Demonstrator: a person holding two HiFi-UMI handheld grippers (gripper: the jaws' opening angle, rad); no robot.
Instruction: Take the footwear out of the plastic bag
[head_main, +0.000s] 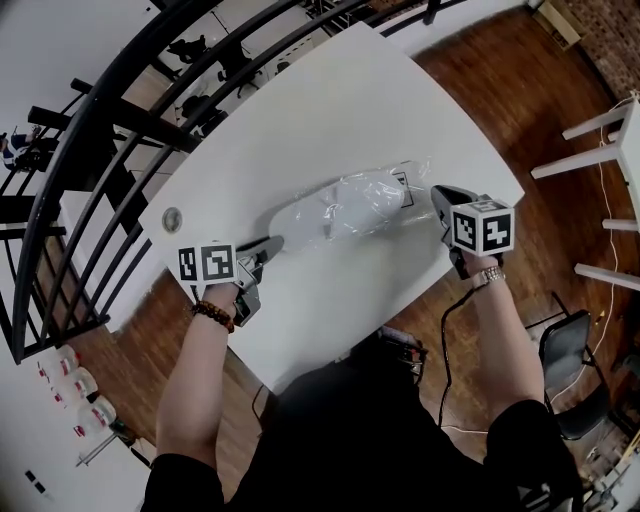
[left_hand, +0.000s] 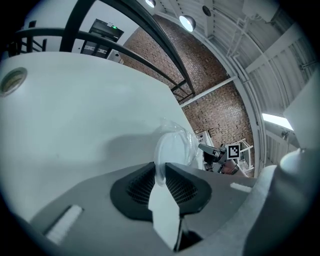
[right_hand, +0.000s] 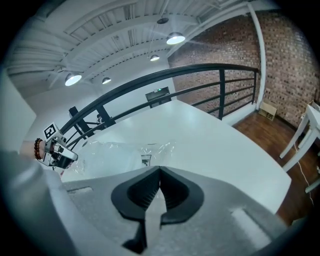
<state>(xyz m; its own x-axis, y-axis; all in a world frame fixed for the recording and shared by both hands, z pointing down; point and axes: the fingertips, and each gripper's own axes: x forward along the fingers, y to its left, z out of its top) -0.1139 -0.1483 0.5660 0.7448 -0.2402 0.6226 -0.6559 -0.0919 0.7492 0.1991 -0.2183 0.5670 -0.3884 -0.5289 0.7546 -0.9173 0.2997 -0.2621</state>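
Two ends pinned, likely for a pull-apart. Head view: left gripper (head_main: 272, 243), 8 o'clock, clamps the slipper (head_main: 300, 215) sticking out of the bag (head_main: 372, 195). Right gripper (head_main: 438, 192), 3 o'clock, anchors the bag. Left gripper view: jaws pinch slipper edge. Right gripper view: jaws closed, seemingly on bag edge. Railing (head_main: 110, 115) at 10 o'clock; nothing blocks.

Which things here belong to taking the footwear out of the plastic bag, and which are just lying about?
Job in hand:
- pale grey flat footwear
- clear crinkled plastic bag
- left gripper, shut on the footwear
- right gripper, shut at the bag's end

Lying about:
- small round disc in the white table
- black metal railing
- black chair
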